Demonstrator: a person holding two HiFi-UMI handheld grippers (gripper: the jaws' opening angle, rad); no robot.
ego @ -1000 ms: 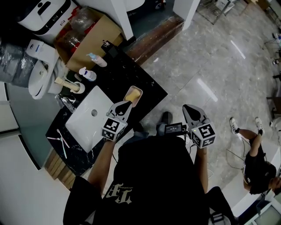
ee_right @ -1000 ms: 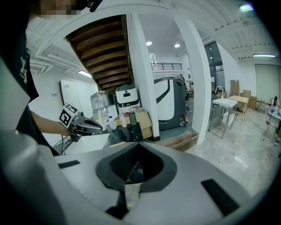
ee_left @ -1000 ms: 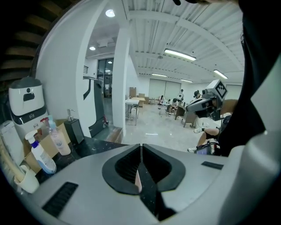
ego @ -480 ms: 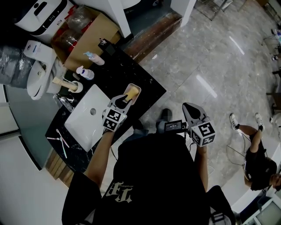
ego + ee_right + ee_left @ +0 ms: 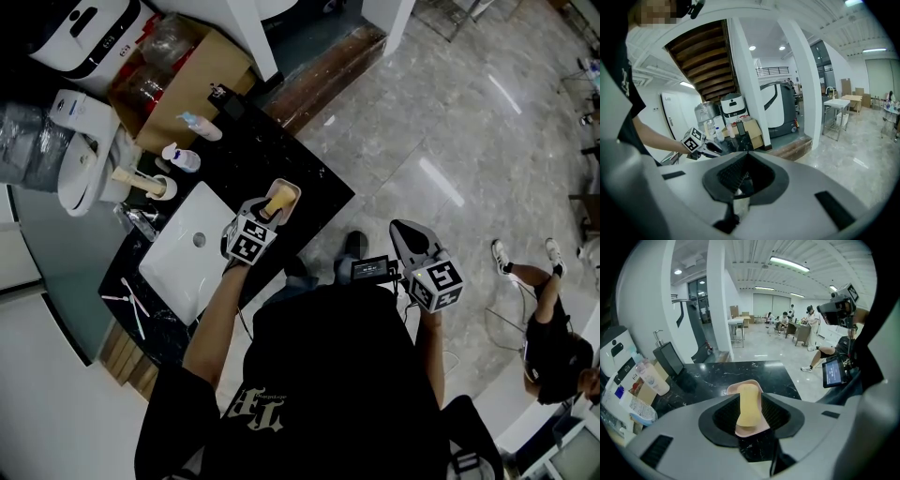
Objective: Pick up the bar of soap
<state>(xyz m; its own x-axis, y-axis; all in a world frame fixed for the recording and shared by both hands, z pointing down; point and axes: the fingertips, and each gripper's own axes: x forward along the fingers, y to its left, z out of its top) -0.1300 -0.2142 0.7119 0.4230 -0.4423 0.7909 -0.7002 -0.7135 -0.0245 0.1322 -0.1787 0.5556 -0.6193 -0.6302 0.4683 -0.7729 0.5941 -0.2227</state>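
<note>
While the left gripper (image 5: 749, 398) is opening its jaws astride the bar of soap (image 5: 749, 408) — unpinched, in its pink dish (image 5: 732, 388) on the counter (image 5: 712, 373) — closing and lifting remain; the right gripper (image 5: 745, 159) hangs aside, jaws together.

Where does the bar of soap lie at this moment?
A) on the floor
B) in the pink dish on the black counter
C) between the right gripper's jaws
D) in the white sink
B: the yellow bar of soap rests in the pink dish on the black counter.
</note>
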